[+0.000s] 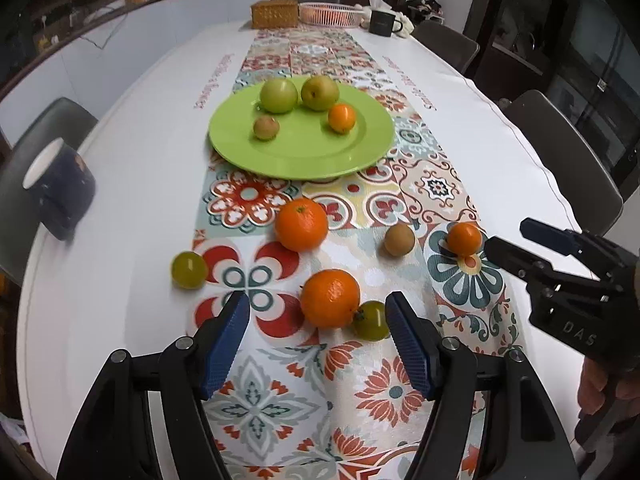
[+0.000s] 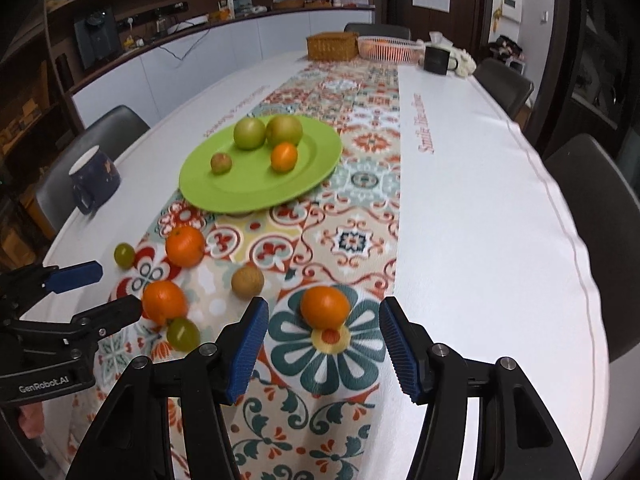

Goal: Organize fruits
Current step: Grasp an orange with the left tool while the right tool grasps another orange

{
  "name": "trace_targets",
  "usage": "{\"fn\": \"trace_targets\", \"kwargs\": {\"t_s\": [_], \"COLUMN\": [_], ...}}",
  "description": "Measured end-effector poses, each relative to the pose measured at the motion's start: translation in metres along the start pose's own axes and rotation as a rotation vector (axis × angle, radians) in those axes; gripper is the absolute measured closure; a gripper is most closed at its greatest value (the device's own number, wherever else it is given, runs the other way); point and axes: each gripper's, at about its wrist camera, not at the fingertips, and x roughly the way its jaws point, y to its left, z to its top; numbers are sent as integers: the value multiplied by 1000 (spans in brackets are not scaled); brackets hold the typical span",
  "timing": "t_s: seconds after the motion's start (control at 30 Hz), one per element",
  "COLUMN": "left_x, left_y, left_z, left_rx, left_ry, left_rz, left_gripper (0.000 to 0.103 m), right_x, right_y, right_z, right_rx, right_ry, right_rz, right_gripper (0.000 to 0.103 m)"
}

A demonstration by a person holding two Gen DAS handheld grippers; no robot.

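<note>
While four fruits already sit on the green plate [image 1: 300, 160] along the middle of the tabletop, six are left loose on the patterned runner [image 1: 256, 412] toward the near edge, so by my judgement the sorting is a bit under halfway.

On the plate, from the left: a small brownish fruit [image 1: 265, 127], two large green fruits [image 1: 279, 96] and [image 1: 320, 93], and a small orange [image 1: 342, 118].

Off the plate, farthest left lies a green fruit [image 1: 189, 269], then a large orange [image 1: 301, 224] just short of the plate's near rim. Nearer the edge, another large orange [image 1: 330, 298] touches a small green fruit [image 1: 371, 320]. Further right come a brown fruit [image 1: 399, 239] and a small orange [image 2: 325, 306].

The left gripper [image 1: 318, 334] is spread wide and empty, with the touching orange and green fruit just ahead between its fingers. The right gripper [image 2: 324, 346] is likewise wide apart and empty, lined up on the small orange near the runner's right border.
</note>
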Motion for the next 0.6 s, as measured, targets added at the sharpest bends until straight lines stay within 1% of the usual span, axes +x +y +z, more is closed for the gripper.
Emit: {"fn": "trace_targets", "kwargs": {"t_s": [0.07,0.1,0.13,0.2,0.37,0.43,0.53,0.6], "left_x": [6,10,13,19,29,31,33,34], "left_y": [0,0,1,2,3,3,2,2], "left_z": [1,1,2,2,2,3,4,6], "left_rx": [-10,-15,-22,-35,-56,-57,-55,-57], "left_ry": [15,27,35,52,80,82,83,85], "left_rz": [-5,-8,-14,-25,-44,-51,-56,-63], "left_gripper": [35,36,40,42,54,54,59,60], "right_x": [7,9,13,19,31,37,42,46], "right_y": [-1,0,0,0,-3,-4,-2,-1], "right_z": [-3,-4,-4,-5,-5,-4,-4,-4], "right_rx": [1,-1,-2,-3,8,8,-1,-8], "right_ry": [20,25,34,43,69,77,72,83], "right_rz": [9,10,8,12,10,12,16,10], "right_gripper": [45,45,45,45,45,45,45,49]}}
